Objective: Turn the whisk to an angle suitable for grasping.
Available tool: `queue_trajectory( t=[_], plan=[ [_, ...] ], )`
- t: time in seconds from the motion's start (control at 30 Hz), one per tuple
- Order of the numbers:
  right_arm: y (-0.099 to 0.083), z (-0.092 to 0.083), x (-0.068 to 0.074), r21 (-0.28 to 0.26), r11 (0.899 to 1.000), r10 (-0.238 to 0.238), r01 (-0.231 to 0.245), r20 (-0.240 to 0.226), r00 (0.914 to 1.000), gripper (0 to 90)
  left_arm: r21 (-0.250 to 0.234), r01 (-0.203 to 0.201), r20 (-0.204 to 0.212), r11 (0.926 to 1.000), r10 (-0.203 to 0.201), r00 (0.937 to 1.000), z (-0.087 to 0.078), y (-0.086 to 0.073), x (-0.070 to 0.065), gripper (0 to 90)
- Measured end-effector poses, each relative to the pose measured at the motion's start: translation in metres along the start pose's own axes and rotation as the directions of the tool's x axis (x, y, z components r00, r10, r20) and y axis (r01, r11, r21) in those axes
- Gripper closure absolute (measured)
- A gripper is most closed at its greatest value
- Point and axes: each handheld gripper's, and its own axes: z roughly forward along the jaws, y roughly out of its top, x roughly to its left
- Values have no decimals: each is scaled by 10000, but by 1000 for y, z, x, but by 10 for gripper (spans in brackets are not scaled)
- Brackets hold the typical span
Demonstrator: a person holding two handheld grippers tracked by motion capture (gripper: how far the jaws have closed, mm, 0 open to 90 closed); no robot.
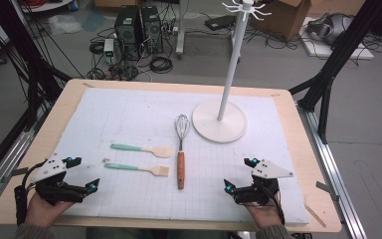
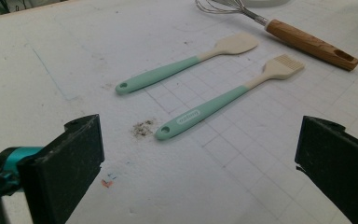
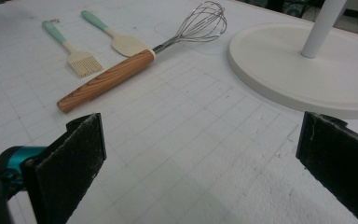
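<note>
**Both grippers spread, three utensils untouched on the mat**

Your left gripper (image 1: 82,174) rests at the near left corner of the white gridded mat (image 1: 129,114), jaws spread wide with nothing between them. Just ahead of it lies the pastry brush (image 2: 223,100), mint handle towards you, bristles pointing away to the right. Beside that, a little farther off, the spatula (image 2: 186,63) lies nearly parallel, apart from the brush.

Your right gripper (image 1: 239,174) sits at the near right of the mat, jaws likewise wide apart and holding nothing. Ahead of it and to its left lies the whisk (image 3: 140,58), its wooden handle towards you and the wire head away. The whisk's head lies near the round base of the white stand (image 1: 219,122), without touching it.
</note>
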Motion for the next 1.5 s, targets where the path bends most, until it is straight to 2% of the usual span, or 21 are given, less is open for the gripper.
queue_trajectory(
  t=[0.33, 0.6, 0.77, 0.8, 0.83, 0.9, 1.0, 1.03, 1.13, 1.17, 1.2, 1.37, 1.5],
  plan=[
    [0, 2, -2, 19, 10000, 96, -96, -95, 9999, 0, 36, 27, -95, 10000, -27, 10000, 0, -1, 1, 17],
    [3, 3, 2, -110, 9998, -166, 165, -38, 9999, 0, 13, -6, -114, 10000, 7, 9999, -3, -1, 0, 17],
    [6, 3, 3, -336, 9993, 132, -142, -299, 9995, 1, 83, -8, -9, 10000, 8, 10000, 0, -1, 0, 17],
    [8, 4, 2, -423, 9982, 407, -421, -329, 9986, 1, 129, -37, 7, 9999, 37, 10000, 1, -1, 0, 17],
    [8, 4, 2, -423, 9982, 407, -421, -329, 9986, 1, 109, 3, 10, 9999, -3, 10000, 1, -1, 0, 17],
    [12, 5, 1, -375, 9949, 921, -941, -517, 9944, 4, 97, -3, 0, 10000, 3, 10000, 2, 0, 0, 17],
    [15, 6, -1, -313, 9934, 1082, -1102, -594, 9924, 15, 87, 1, -35, 10000, 0, 10000, 1, 0, 1, 17],
    [20, 6, -1, -323, 9917, 1223, -1248, -702, 9900, 29, 73, 33, -37, 10000, -33, 10000, 2, 0, 1, 17],
    [28, 7, 0, -264, 9922, 1195, -1220, -812, 9895, 106, 104, 19, -9, 9999, -19, 10000, 2, -1, 2, 17],
    [31, 7, 0, -220, 9926, 1169, -1192, -861, 9894, 183, 104, 19, -9, 9999, -19, 10000, 2, -1, 2, 17],
    [35, 8, 0, -183, 9936, 1092, -1114, -942, 9895, 220, 103, 27, -5, 9999, -27, 10000, 2, -1, 2, 17],
    [46, 16, 4, 40, 9965, 832, -833, -1052, 9910, 246, 49, 2, 68, 10000, -2, 10000, 4, 1, 1, 17],
    [57, 24, 12, 250, 9978, 639, -611, -1320, 9892, 400, 57, -33, 120, 10000, 32, 9999, 5, 2, 0, 17]
  ],
)
